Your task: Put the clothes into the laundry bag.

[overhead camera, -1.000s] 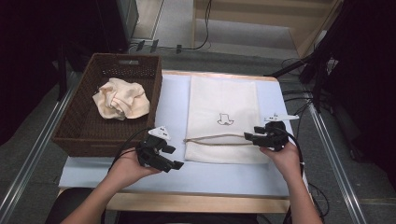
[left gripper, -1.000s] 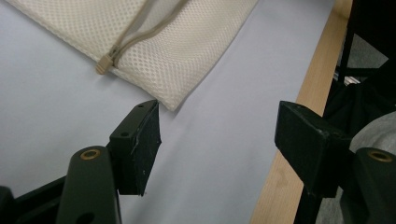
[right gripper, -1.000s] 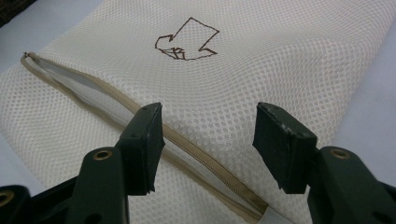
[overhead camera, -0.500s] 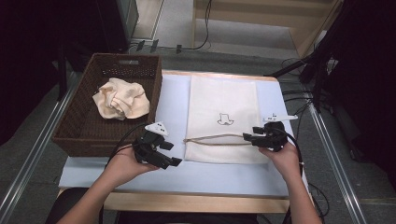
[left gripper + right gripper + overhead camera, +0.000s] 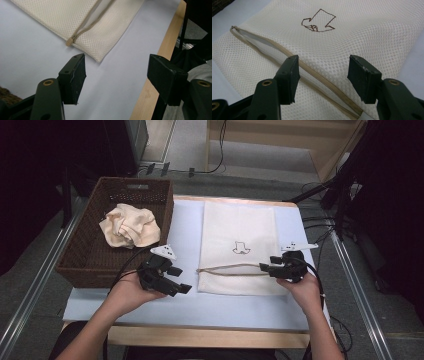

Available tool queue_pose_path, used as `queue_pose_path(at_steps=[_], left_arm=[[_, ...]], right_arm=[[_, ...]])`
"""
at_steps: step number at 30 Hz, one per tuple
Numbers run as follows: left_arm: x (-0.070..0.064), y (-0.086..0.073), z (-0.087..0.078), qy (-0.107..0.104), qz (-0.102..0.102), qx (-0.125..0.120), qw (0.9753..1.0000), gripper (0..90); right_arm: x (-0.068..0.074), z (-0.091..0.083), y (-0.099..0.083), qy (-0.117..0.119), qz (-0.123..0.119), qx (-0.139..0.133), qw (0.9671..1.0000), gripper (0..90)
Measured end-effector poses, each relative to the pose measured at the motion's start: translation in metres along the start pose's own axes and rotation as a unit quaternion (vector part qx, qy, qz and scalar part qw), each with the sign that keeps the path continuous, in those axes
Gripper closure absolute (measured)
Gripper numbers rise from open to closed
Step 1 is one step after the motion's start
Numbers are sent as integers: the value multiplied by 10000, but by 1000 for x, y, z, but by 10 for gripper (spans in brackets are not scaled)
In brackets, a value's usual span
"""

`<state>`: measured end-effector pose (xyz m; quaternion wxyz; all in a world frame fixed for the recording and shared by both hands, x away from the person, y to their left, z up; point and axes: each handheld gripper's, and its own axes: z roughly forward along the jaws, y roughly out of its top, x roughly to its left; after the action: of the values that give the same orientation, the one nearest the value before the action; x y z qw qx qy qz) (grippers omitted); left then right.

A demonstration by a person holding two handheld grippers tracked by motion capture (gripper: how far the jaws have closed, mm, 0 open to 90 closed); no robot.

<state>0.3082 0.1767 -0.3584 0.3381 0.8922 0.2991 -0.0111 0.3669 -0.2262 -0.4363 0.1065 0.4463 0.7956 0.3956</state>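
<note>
A pale blue table top (image 5: 185,227) with a wooden front edge carries the scene, seen from above the person's side. At its left end stands a dark brown wicker basket (image 5: 85,265), and a crumpled cream cloth (image 5: 129,226) lies inside it. To the right of the basket, a cream mesh laundry bag (image 5: 239,227) lies flat on the table, with a small brown outline drawing on its middle. A tan zipper (image 5: 227,269) runs across the bag near its front edge; its teeth are parted partway, so the bag's mouth gapes a little. The left gripper (image 5: 181,281) is held just beside the bag's left front corner, over bare table, its jaws spread wide with nothing between them; in the left gripper view the zipper's end (image 5: 70,41) lies just beyond the jaw tips. The right gripper (image 5: 265,266) sits at the zipper's right end, jaws apart and gripping nothing, with the zipper passing beneath them.
</note>
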Motion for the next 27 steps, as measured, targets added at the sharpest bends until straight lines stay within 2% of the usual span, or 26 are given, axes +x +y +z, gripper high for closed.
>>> queue_pose_path(at_steps=[7,13,16,21,27], left_arm=[[6,4,-9,79,-38,40,10000,321],[13,8,-19,-25,-148,-63,9999,324],[16,10,-22,47,-151,-80,9998,324],[23,15,-32,97,-373,-172,9991,321],[29,18,-42,309,-262,-203,9990,320]], right_arm=[[3,0,0,-11,-35,7,10000,436],[5,-2,2,7,-31,-36,10000,435],[4,-2,2,24,-32,-39,10000,434],[3,-2,2,33,-21,-51,10000,433],[4,-2,3,59,-4,-59,10000,430]])
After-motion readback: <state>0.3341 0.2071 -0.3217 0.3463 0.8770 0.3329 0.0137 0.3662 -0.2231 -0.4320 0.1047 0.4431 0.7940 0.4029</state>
